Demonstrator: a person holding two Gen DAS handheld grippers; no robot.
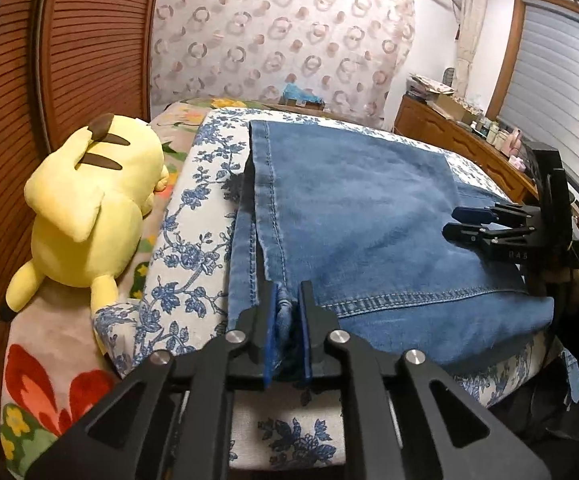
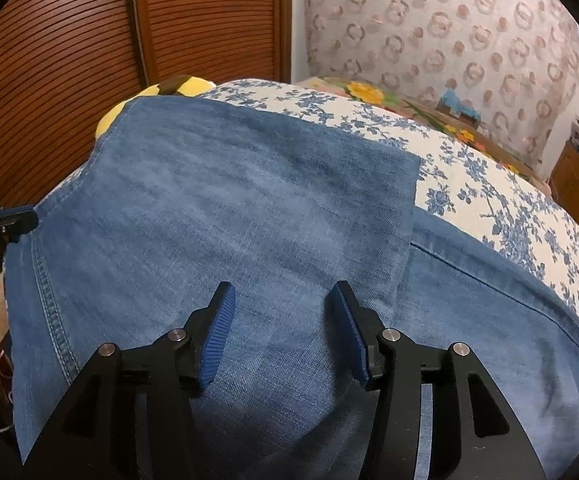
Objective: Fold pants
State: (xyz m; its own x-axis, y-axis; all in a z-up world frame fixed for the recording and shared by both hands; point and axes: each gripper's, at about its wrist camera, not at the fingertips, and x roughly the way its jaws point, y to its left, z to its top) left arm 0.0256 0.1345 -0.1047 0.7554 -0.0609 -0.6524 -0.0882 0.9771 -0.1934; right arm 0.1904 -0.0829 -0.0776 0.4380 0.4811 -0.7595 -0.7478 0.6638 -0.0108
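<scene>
Blue denim pants [image 1: 353, 216] lie folded on a blue-and-white floral cushion [image 1: 193, 240]. My left gripper [image 1: 287, 292] is shut on a bunched edge of the pants near the front left corner of the pile. My right gripper [image 2: 283, 292] is open and empty, with its blue pads [image 2: 219, 336] just above the top layer of the pants [image 2: 225, 216]. It also shows in the left wrist view [image 1: 455, 222] at the pants' right side. The left gripper's tip [image 2: 13, 220] shows at the left edge of the right wrist view.
A yellow plush toy [image 1: 89, 208] lies left of the cushion on a flowered blanket [image 1: 45, 368]. A brown slatted wardrobe [image 1: 49, 60] stands at the left. A patterned headboard [image 1: 281, 32] is behind. A wooden dresser [image 1: 461, 136] with clutter stands at the right.
</scene>
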